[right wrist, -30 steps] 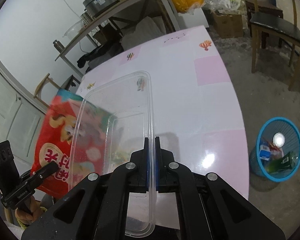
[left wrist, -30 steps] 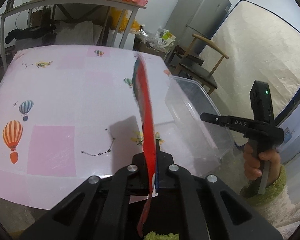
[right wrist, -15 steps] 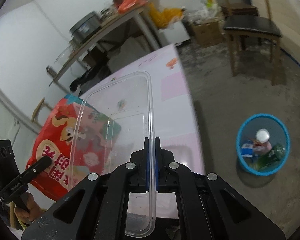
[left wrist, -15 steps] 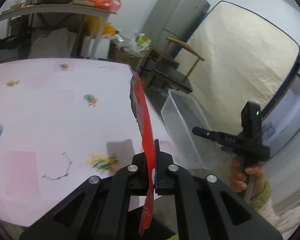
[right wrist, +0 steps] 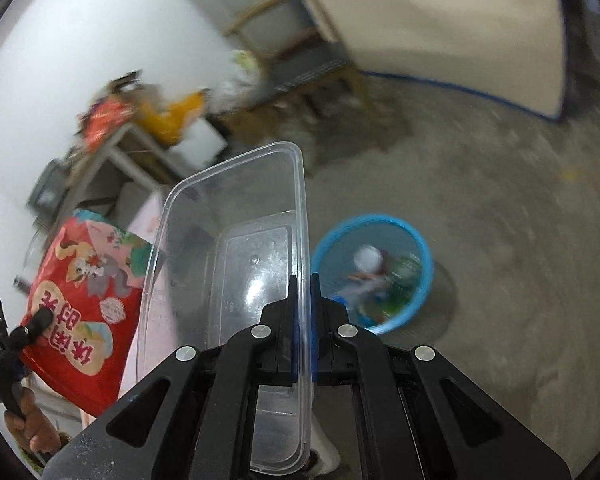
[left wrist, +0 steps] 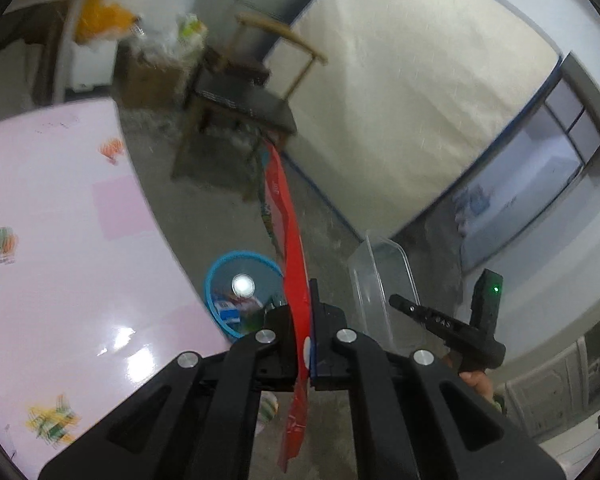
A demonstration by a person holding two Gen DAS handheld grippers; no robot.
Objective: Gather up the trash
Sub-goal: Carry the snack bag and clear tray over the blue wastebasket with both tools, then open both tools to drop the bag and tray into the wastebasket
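Note:
My left gripper [left wrist: 305, 312] is shut on a red snack bag [left wrist: 288, 220], seen edge-on in the left wrist view and face-on in the right wrist view [right wrist: 84, 312]. My right gripper [right wrist: 304, 304] is shut on the rim of a clear plastic container [right wrist: 236, 248], which also shows in the left wrist view [left wrist: 380, 284]. A blue mesh trash basket [left wrist: 220, 276] with several pieces of trash stands on the floor, ahead of and below both grippers; it shows in the right wrist view [right wrist: 420, 280] too.
The pink table [left wrist: 60, 248] with balloon prints lies to the left. A wooden chair [left wrist: 256, 96] stands beyond the basket. A mattress [left wrist: 400, 100] leans on the wall. A cluttered shelf table [right wrist: 116, 140] stands at the back.
Both grippers have swung right, off the table and out over the floor, carrying the bag and the container. The blue basket now sits just ahead of both.

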